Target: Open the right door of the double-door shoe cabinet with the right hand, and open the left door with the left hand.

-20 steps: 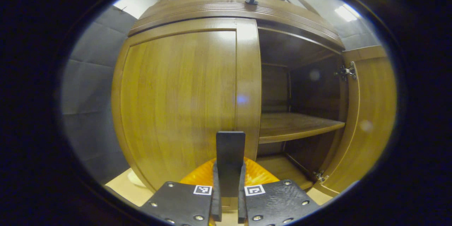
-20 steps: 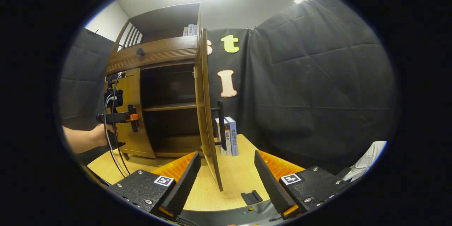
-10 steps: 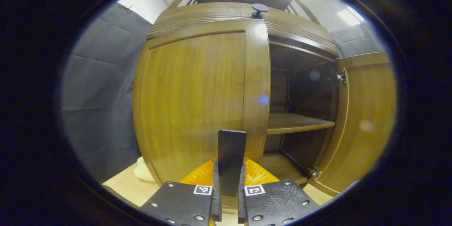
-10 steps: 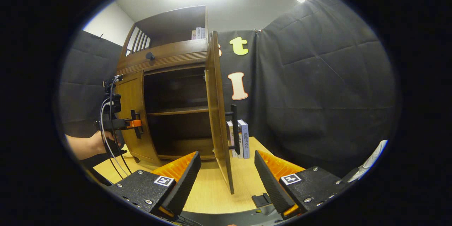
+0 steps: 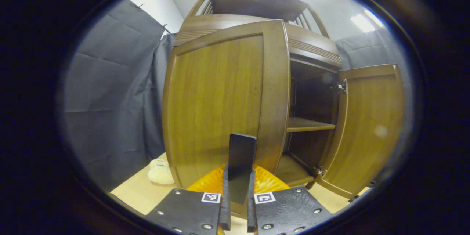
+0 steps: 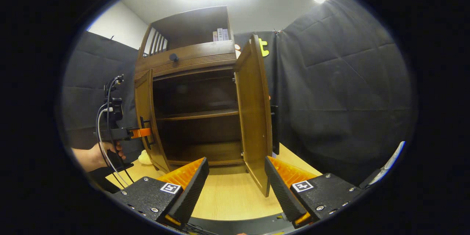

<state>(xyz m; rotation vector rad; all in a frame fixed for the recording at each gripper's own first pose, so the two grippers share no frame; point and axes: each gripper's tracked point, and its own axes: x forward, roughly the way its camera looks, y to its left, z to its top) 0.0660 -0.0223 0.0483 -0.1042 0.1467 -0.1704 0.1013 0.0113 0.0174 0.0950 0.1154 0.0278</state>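
Since a second ago my left gripper (image 5: 238, 205), pinching the black bar handle (image 5: 241, 154), has swung the brown wooden cabinet's left door (image 5: 220, 99) further out; my right gripper (image 6: 237, 187) hangs spread before the wide-open right door (image 6: 254, 117).

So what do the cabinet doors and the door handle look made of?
Left door and right door: likely wood or wood veneer, with visible grain and a satin brown sheen. Handle in the left tongs: dark and matte, possibly metal or plastic; unclear.
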